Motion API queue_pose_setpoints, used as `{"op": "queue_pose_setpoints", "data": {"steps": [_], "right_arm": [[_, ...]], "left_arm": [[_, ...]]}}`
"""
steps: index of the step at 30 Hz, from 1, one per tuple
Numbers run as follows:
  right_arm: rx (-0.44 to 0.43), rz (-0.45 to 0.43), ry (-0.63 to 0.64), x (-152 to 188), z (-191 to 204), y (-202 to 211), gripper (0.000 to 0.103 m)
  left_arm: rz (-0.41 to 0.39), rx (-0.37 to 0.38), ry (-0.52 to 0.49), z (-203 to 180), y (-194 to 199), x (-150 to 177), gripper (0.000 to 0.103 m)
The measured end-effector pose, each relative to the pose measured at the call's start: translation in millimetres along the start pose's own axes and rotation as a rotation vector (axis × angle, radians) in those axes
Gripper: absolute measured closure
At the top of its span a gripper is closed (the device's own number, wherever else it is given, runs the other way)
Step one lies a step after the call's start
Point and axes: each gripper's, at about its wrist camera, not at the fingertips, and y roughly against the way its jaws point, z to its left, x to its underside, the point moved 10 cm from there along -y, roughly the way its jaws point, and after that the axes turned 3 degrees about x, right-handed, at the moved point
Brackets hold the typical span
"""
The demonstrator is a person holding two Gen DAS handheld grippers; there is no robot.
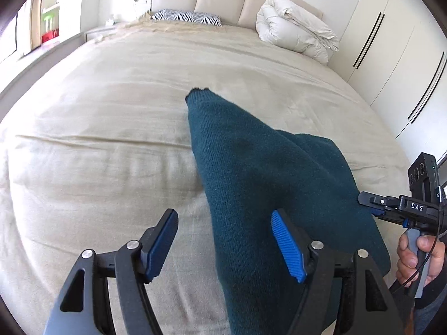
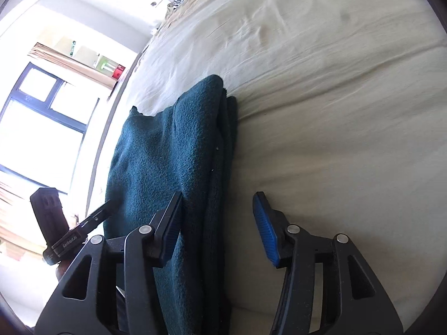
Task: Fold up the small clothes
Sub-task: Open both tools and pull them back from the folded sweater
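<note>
A dark teal knitted garment (image 1: 251,167) lies folded into a long strip on the beige bed cover (image 1: 111,111). My left gripper (image 1: 226,231) hovers over its near left edge, open. Cloth lies between the jaws, but the left pad (image 1: 162,243) stands clear of it. In the right wrist view the garment (image 2: 167,153) shows stacked layers along its right edge. My right gripper (image 2: 218,217) is open astride that edge, with its right pad (image 2: 265,229) over bare cover. Each view catches the other gripper at the garment's side: the right one (image 1: 363,199) and the left one (image 2: 111,203).
A rolled white duvet (image 1: 296,28) and a zebra-print pillow (image 1: 187,16) lie at the headboard end. White wardrobe doors (image 1: 391,55) stand to the right of the bed, and a bright window (image 2: 42,111) is on the other side. A person's hand (image 1: 413,256) holds the right gripper's handle.
</note>
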Motion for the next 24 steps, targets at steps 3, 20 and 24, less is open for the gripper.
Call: {"op": "queue_pose_setpoints", "data": {"steps": [3,20,24], "right_arm": [[0.154,-0.101,0.055,-3.0,0.1,31.2,0.053],[0.421,-0.95,0.392,-3.4,139.5,315.7,0.0],[0.407,-0.999,0.393,4.2,157.0,349.4,0.0]], "left_arm": [[-0.166,-0.12,-0.075,-6.4,43.0,-11.1,0.001],[-0.585,-0.423,-0.229,-64.0,234.4,-56.7,0.0],[-0.585,-0.494,-0.265,-73.9,241.0,-54.4,0.0]]}}
